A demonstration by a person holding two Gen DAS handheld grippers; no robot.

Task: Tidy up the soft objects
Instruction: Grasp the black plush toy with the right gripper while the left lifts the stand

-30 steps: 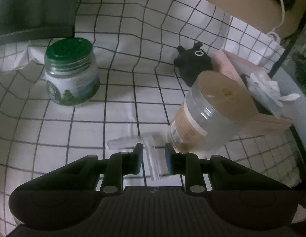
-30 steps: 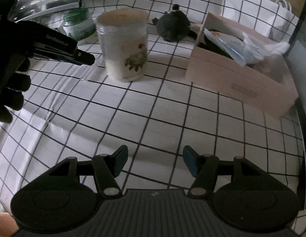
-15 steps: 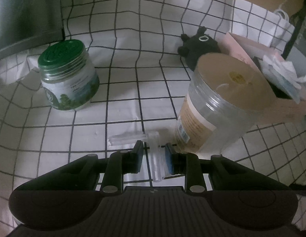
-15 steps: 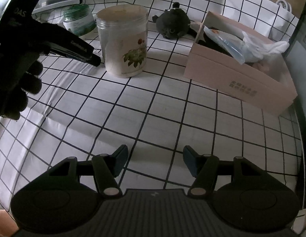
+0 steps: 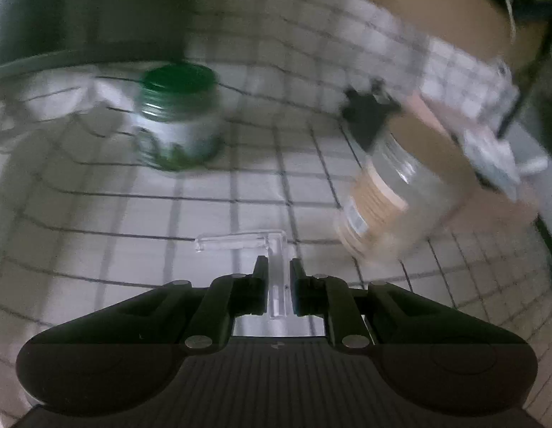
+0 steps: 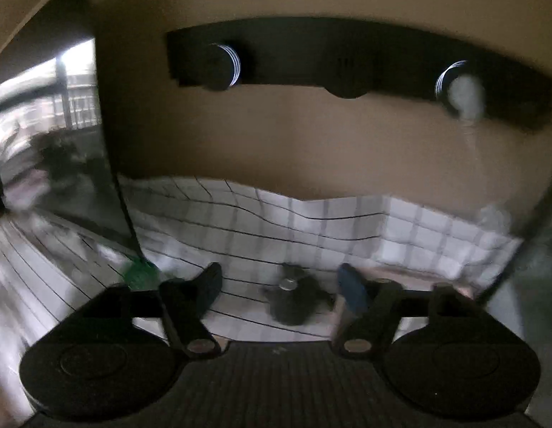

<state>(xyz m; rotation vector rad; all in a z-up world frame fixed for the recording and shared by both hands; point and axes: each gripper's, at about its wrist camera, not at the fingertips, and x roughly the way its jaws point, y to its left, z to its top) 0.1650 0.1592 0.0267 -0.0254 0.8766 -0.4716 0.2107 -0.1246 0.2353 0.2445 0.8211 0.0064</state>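
**Left clamped on clear plastic piece, right spread and pointing at the wall**

Left gripper: fingers closed on the stem of a clear L-shaped plastic piece; its crossbar sticks out left just past the fingertips. Beyond it lies open checked tablecloth. Tan-lidded clear jar is close on the right and looks tilted in this view. Green-lidded jar stands further back left, a wide bare stretch of cloth between the two. Black plush toy sits behind the tan-lidded jar, just beside the pink box, which reaches the right edge of the cloth. Frame is motion-blurred.

Right gripper: jaws wide apart, nothing between them. The plush shows between the fingers, resting on the cloth. The cloth's back edge rides up against a tan wall. A black bar with round knobs is mounted high on the wall. Dark panel bounds the left side.
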